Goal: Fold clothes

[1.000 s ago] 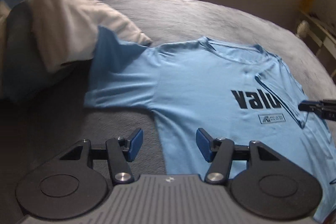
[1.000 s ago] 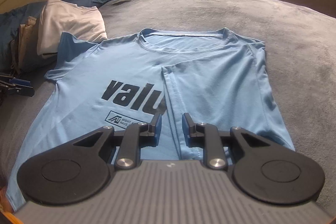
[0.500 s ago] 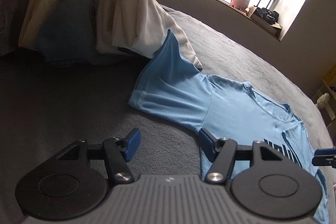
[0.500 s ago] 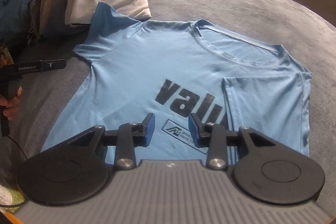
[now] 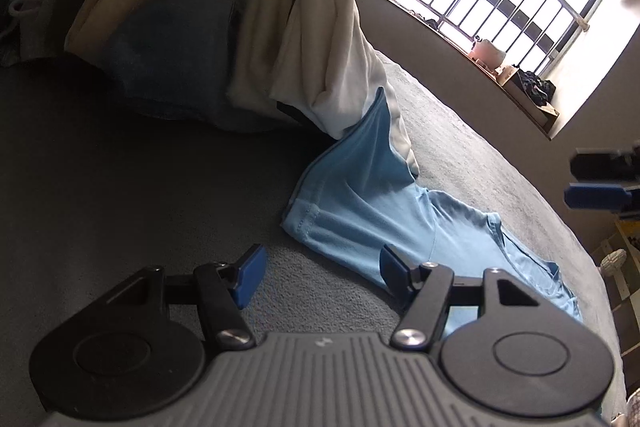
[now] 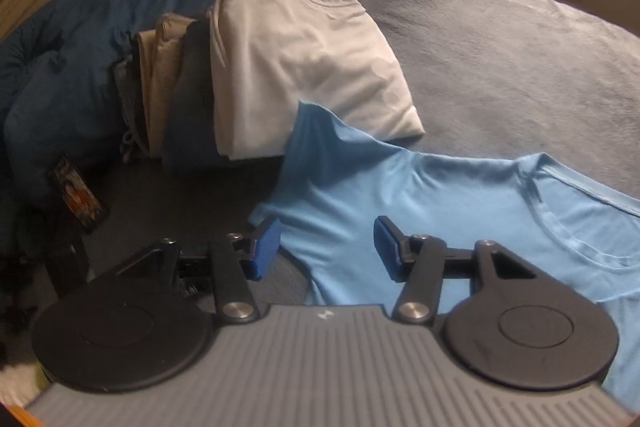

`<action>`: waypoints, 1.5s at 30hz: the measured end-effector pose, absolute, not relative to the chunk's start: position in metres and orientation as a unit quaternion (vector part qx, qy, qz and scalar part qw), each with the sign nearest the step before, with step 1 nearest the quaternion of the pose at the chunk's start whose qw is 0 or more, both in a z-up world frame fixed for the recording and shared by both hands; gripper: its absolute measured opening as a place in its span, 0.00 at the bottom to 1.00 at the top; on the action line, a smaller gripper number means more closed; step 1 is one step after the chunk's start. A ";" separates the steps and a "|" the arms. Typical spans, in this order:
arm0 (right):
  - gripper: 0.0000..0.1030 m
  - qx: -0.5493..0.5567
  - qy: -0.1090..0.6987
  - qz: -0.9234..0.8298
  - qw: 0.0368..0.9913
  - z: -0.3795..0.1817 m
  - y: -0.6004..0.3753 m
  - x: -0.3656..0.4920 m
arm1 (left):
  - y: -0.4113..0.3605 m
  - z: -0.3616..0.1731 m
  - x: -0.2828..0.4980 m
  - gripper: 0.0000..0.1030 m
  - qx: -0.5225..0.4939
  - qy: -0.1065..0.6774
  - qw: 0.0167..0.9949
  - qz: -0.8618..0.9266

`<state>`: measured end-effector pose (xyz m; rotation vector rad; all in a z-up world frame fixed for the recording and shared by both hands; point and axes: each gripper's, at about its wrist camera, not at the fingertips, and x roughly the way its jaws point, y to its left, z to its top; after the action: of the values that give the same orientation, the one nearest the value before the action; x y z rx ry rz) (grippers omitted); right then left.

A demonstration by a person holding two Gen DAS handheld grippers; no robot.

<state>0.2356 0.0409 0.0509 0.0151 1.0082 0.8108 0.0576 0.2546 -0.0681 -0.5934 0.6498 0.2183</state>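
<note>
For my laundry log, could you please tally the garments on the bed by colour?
Light blue T-shirt: 1
White T-shirt: 1
Dark blue garment: 1
Beige garment: 1
Grey garment: 1
Total: 5

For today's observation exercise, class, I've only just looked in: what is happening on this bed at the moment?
A person with a hand-held gripper in each hand is folding a light blue T-shirt spread on a grey bed. Both grippers are open and hold nothing; their jaws have just been opening. The left gripper and right gripper both point at the shirt's sleeve, which lies against a stack of folded clothes. That sleeve is not yet folded in.
</note>
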 end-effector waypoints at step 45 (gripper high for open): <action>0.01 0.297 0.490 0.296 0.764 -0.011 0.078 0.341 | 0.189 -0.056 0.077 0.06 -0.145 0.200 0.969 0.030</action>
<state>0.3415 0.0785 -0.0114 0.6456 1.0640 0.6436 0.0771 0.1894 -0.0562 -0.2928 0.4037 0.0600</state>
